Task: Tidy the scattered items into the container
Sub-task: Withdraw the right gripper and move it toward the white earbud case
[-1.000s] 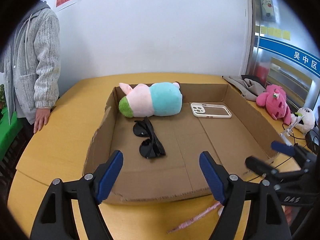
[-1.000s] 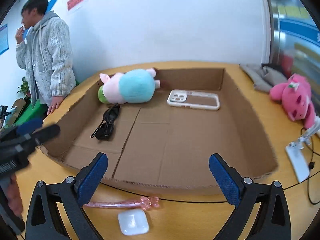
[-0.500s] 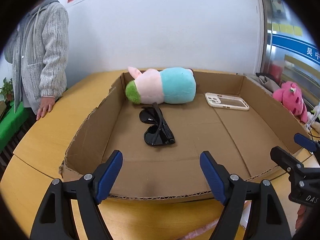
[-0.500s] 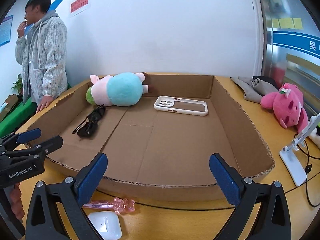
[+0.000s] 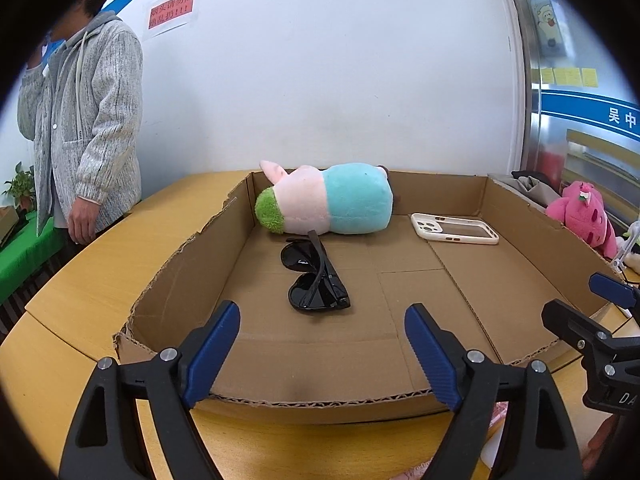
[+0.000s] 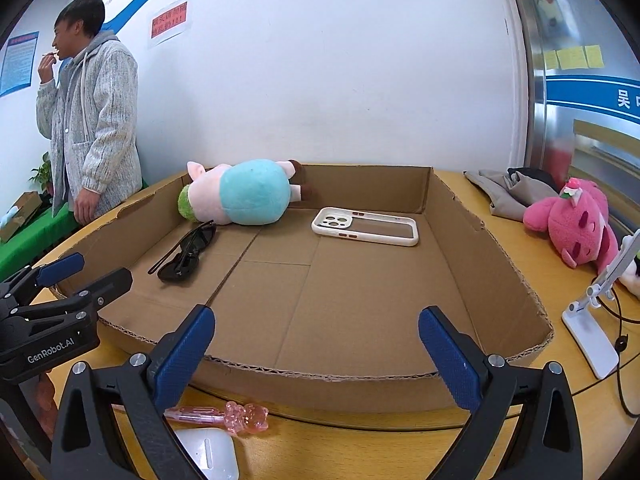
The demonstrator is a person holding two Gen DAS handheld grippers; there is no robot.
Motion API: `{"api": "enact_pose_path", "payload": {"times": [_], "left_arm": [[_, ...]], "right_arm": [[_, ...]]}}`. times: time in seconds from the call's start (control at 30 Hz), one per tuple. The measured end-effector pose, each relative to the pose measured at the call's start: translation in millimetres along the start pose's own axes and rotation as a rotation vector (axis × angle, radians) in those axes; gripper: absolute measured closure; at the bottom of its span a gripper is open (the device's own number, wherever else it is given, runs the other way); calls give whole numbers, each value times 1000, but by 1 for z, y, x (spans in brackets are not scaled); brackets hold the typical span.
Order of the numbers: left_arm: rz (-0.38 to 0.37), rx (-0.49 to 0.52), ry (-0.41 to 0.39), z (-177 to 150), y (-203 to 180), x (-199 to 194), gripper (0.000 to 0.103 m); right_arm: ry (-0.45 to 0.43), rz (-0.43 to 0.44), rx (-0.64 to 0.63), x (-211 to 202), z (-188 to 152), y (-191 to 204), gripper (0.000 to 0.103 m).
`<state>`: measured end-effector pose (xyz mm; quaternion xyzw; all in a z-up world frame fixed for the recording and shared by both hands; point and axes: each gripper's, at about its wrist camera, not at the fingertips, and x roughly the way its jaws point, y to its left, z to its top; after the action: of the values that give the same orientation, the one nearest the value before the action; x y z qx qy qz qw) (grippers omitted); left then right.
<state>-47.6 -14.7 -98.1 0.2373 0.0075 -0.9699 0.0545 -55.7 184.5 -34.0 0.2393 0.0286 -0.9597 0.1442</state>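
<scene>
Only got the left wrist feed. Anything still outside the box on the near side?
Observer: Yes. A pink pen lies on the table, just in front of the box's near wall.
Operator: Anything else there?
Observer: A white earbud case, next to the pen on the camera side.
Operator: Right gripper free?
Observer: Right gripper is open, with nothing between its fingers.
</scene>
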Motion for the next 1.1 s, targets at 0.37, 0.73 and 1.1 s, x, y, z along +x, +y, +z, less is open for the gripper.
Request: {"api": "enact_pose_path", "payload": {"times": [0.37, 0.73, 1.1], "left_arm": [[-3, 0, 1, 1, 1, 1, 18], [-4, 2, 0, 1, 1, 3, 18], [-77, -8, -73, 11, 7, -36, 18]], "right_arm": [[-2, 1, 0, 0, 0, 1, 0], [-2, 1, 0, 0, 0, 1, 0], [4, -23, 15, 6, 2, 3, 0]]}}
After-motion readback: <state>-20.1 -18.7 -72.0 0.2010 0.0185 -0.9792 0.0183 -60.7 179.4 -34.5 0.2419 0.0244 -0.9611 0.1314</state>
